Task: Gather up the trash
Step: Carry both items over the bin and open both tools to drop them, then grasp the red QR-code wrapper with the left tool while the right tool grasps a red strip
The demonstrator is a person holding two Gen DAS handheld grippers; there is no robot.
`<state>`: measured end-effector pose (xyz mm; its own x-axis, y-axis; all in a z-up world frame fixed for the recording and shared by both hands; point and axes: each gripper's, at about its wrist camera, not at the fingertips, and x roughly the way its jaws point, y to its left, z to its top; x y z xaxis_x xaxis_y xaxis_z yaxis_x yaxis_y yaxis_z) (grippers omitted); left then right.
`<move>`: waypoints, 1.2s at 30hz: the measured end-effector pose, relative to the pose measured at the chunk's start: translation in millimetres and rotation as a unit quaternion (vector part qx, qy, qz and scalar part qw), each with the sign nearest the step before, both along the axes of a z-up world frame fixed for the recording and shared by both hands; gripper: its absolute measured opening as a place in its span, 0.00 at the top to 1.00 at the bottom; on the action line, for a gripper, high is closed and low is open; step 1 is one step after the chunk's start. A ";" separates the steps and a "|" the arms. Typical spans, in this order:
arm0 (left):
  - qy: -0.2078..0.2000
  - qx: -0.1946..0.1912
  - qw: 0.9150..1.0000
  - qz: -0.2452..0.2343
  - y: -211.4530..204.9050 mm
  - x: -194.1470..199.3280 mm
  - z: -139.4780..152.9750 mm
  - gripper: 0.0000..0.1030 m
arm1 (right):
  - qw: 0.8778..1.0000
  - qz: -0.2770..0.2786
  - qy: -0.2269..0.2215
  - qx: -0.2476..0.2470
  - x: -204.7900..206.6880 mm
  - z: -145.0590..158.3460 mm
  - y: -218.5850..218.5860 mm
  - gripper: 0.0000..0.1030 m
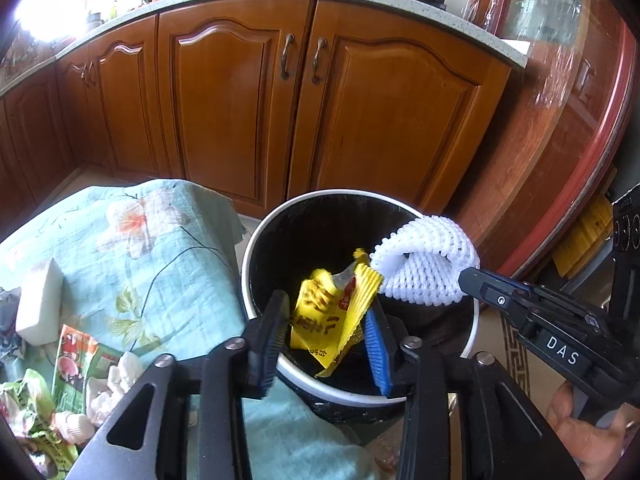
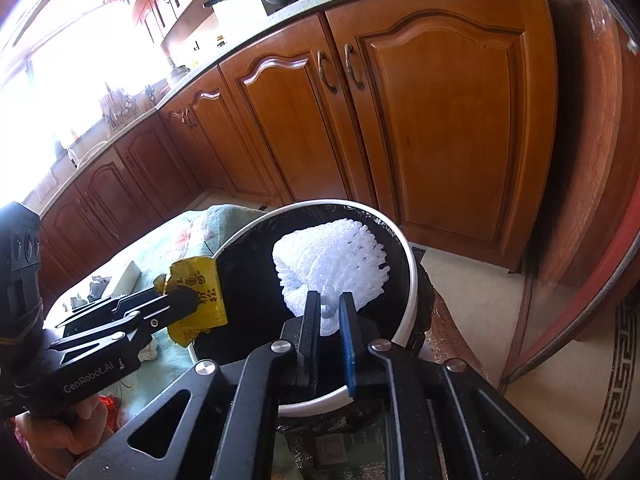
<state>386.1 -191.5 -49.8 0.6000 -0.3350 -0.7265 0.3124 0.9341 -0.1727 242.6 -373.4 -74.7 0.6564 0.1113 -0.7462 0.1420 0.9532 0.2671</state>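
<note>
A white-rimmed bin (image 1: 256,240) with a black liner stands beside the cloth-covered table. Over its mouth hangs a crumpled yellow wrapper (image 1: 320,312), lying loosely between the parted fingers of my left gripper (image 1: 326,308); a gap shows at the left finger. From the right wrist view the same yellow wrapper (image 2: 200,276) sits at the left gripper's (image 2: 192,296) tips above the bin's rim (image 2: 412,280). My right gripper (image 2: 330,300) is shut on a white foam net (image 2: 332,264), held over the bin's far side. In the left wrist view that foam net (image 1: 424,264) hangs from the right gripper (image 1: 466,276).
A low table under a teal floral cloth (image 1: 160,260) lies left of the bin, with a white block (image 1: 40,300), green wrappers (image 1: 76,352) and crumpled tissues (image 1: 116,380). Wooden cabinets (image 1: 280,100) stand close behind. A red-framed glazed door (image 1: 580,140) is at the right.
</note>
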 end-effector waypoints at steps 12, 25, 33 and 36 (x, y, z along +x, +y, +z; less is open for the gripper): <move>-0.014 -0.033 0.999 0.006 15.4 -14.4 5.7 0.38 | 1.000 -0.010 -0.018 0.020 -14.1 7.0 1.5 0.52; -0.006 -0.017 1.000 0.023 17.9 -30.6 7.0 0.33 | 0.999 -0.029 -0.036 0.016 -47.4 25.5 13.2 0.45; -0.015 -0.035 0.999 0.036 50.9 -84.8 14.8 0.32 | 0.998 -0.024 -0.050 0.038 -73.1 28.1 27.1 0.31; -0.025 -0.034 0.998 0.042 65.3 -112.6 19.3 0.30 | 0.997 -0.020 -0.057 0.053 -81.4 26.3 37.2 0.22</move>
<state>273.6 -126.2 -30.6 0.6631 -0.3298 -0.6719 0.2442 0.9439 -0.2224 161.2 -336.2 -48.3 0.7422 0.1571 -0.6515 0.1418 0.9133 0.3819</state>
